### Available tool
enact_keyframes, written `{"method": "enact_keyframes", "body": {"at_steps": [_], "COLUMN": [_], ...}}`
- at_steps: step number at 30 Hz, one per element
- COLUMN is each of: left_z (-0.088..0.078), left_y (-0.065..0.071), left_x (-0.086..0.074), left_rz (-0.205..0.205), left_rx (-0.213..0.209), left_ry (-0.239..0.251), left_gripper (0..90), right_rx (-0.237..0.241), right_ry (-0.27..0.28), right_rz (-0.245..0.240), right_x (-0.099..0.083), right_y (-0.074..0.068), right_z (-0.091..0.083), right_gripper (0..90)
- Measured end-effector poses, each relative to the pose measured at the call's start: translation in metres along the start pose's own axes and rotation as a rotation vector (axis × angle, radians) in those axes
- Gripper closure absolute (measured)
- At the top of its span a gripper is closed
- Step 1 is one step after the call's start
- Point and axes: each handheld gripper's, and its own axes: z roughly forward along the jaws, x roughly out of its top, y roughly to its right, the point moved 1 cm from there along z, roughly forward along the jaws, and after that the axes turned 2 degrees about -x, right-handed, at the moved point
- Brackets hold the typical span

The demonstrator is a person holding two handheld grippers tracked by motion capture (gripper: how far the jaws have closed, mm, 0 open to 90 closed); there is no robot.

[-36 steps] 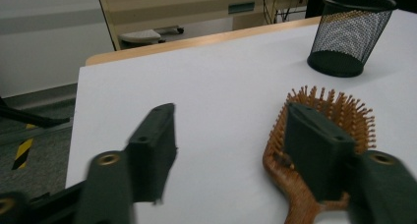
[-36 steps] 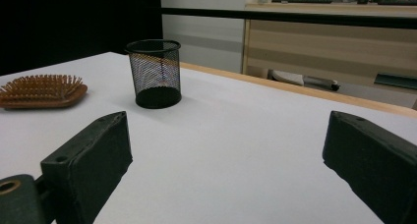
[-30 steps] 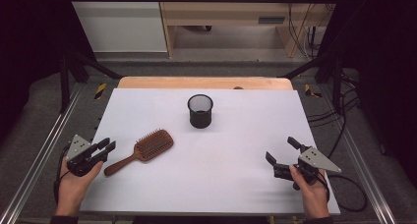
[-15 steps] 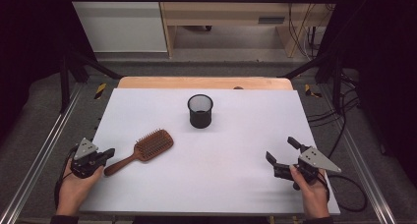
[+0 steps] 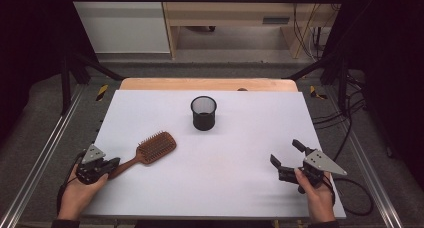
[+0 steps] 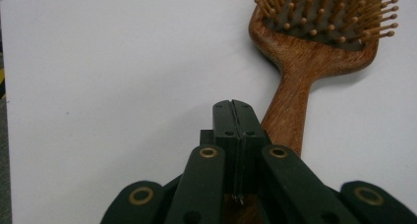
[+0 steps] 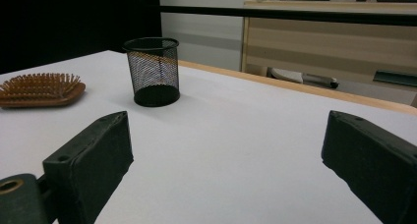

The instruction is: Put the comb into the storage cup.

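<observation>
A wooden hairbrush (image 5: 156, 147) lies bristles up on the white table (image 5: 240, 188), its handle pointing to the near left. My left gripper (image 5: 114, 163) rests at the end of that handle. In the left gripper view its jaws (image 6: 234, 106) are pressed flat together, and the brush handle (image 6: 287, 116) runs beneath them and off to their right. My right gripper (image 5: 285, 152) is held near the table's front right, open wide with nothing between its fingers. A black mesh cup (image 5: 203, 113) stands upright at the table's middle back, and also ahead of the right gripper (image 7: 226, 150).
A wooden strip (image 5: 210, 84) borders the table's far edge. Metal rails (image 5: 45, 153) run along both sides, and cables (image 5: 350, 113) lie on the floor at the right. A wooden bench (image 7: 334, 42) stands beyond the table.
My left gripper has gone from open to shut and has drawn back toward the near left, to the end of the brush handle. The right gripper, brush and cup have not moved.
</observation>
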Motion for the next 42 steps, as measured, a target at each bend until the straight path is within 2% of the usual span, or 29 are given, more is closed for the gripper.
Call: {"method": "enact_keyframes", "body": {"at_steps": [4, 8, 14, 33, 37, 41, 42], "left_z": [-0.002, -0.005, -0.005, -0.003, -0.006, -0.015, -0.017], "left_y": [0.006, 0.011, 0.015, 0.018, 0.017, 0.014, 0.014], "left_x": [-0.001, -0.003, -0.002, -0.001, 0.001, 0.006, 0.007], "left_rz": [0.01, 0.003, 0.014, 0.027, 0.028, 0.024, 0.026], "left_rx": [-0.008, -0.013, -0.031, -0.053, -0.042, -0.017, -0.01], "left_ry": [-0.023, -0.026, -0.03, -0.036, -0.02, 0.03, 0.041], "left_gripper": [90.0, 90.0, 90.0, 90.0, 90.0, 90.0, 87.2], "right_rx": [0.001, 0.0, 0.002, 0.004, 0.004, 0.004, 0.004], "right_ry": [0.0, 0.001, -0.001, -0.002, -0.002, -0.004, -0.003], "right_rz": [0.0, 0.001, 0.001, 0.002, 0.002, 0.001, 0.003], "right_x": [0.0, 0.0, 0.0, 0.0, 0.0, 0.0, 0.0], "right_y": [0.0, 0.001, 0.0, 0.0, 0.0, 0.0, 0.0], "right_z": [0.0, 0.0, 0.0, 0.0, 0.0, 0.0, 0.0], "right_gripper": [4.9, 4.9, 4.9, 4.8, 4.8, 4.8, 4.8]}}
